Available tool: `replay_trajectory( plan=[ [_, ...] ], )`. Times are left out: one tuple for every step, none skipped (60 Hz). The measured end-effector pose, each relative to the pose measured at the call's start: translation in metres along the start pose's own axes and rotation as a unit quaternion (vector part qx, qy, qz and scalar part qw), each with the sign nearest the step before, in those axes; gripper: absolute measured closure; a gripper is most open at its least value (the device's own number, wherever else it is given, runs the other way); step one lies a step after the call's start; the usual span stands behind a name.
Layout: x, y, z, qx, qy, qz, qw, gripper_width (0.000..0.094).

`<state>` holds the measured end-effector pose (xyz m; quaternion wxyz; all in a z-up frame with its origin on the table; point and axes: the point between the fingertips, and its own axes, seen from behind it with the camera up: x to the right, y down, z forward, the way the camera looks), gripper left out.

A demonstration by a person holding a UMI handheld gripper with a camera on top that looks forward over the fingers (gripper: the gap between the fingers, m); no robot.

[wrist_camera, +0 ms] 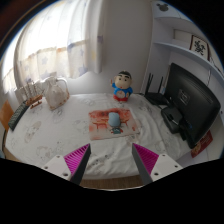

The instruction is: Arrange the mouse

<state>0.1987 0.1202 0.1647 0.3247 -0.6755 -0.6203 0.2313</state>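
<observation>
White patterned tablecloth (60, 128) under curtained windows.
My tongs (113, 158) hang released, holding nothing; the mouse (114, 120) sits on an orange mat (100, 125), well beyond my fingertips.

Daylight pours through the curtained window (65, 45), blowing it out to white glare. The room bends strongly toward the edges. Detail is soft throughout.
</observation>
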Motion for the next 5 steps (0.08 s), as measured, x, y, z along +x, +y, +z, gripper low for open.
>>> replay_trajectory(
  plan=[
    [-0.0026,-0.0009,-0.0002,0.001,-0.003,0.0,1.0,0.0081],
    [-0.005,-0.0016,-0.0005,0.001,-0.005,0.002,1.0,0.0084],
    [-0.0072,-0.002,-0.0008,0.001,-0.007,0.004,1.0,0.0083],
    [-0.0091,-0.0024,-0.0012,0.001,-0.009,0.006,1.0,0.0083],
    [-0.0109,-0.0026,-0.0016,0.001,-0.011,0.008,1.0,0.0082]
  ],
)
